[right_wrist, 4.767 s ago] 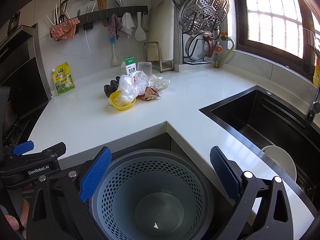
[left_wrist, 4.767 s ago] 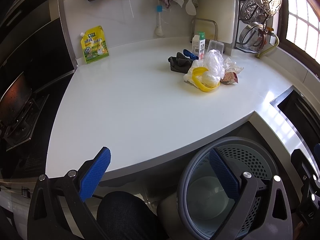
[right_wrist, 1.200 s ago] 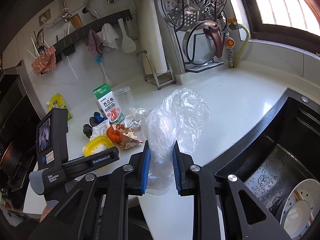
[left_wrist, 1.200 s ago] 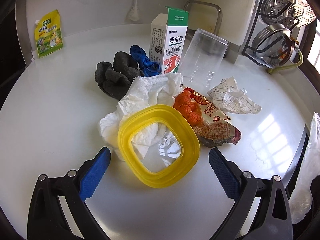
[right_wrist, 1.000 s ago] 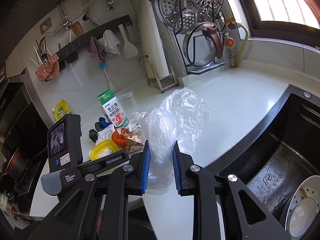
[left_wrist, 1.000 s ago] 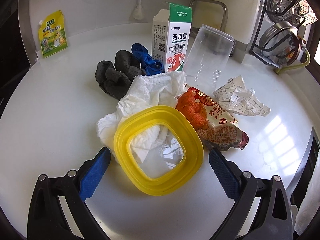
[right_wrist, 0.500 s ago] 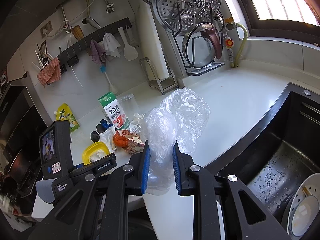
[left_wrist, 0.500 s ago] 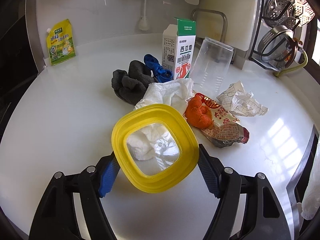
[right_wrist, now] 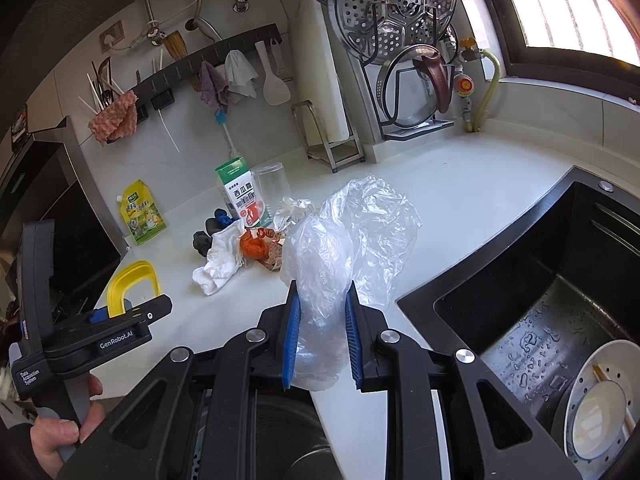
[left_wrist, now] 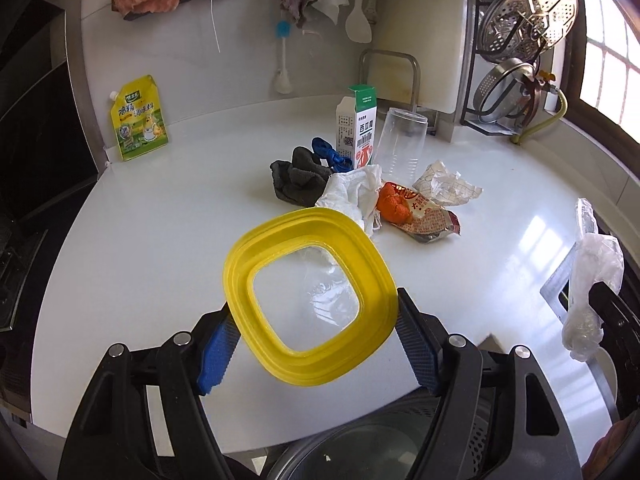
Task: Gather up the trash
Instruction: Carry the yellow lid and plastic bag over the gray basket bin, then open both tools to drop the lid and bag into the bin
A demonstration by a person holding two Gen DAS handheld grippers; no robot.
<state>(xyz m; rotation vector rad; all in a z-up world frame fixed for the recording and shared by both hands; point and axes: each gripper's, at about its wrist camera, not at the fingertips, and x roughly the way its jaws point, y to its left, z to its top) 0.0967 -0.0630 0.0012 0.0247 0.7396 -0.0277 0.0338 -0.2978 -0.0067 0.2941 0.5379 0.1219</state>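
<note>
My left gripper (left_wrist: 316, 340) is shut on a square yellow lid (left_wrist: 240, 264) with a clear centre, held tilted above the white counter (left_wrist: 160, 240) near its front edge. The right gripper (right_wrist: 322, 328) is shut on a crumpled clear plastic bag (right_wrist: 360, 220) that hangs over the counter edge by the sink. Farther back lies a pile: a white tissue (left_wrist: 356, 196), an orange snack wrapper (left_wrist: 416, 212), crumpled paper (left_wrist: 448, 184), a milk carton (left_wrist: 360, 132) and a clear cup (left_wrist: 400, 144). A grey perforated bin (left_wrist: 360, 448) stands below both grippers.
A dark cloth (left_wrist: 296, 176) and a blue item (left_wrist: 328, 152) lie left of the pile. A yellow pouch (left_wrist: 138, 120) leans on the back wall. The black sink (right_wrist: 540, 280) holds a white bowl (right_wrist: 596, 412). A pot-lid rack (left_wrist: 516, 60) stands at the back right.
The left gripper closed on the yellow lid, lifted it off the tissue and drew it back toward the counter's front edge. The right gripper shifted slightly, still gripping the bag.
</note>
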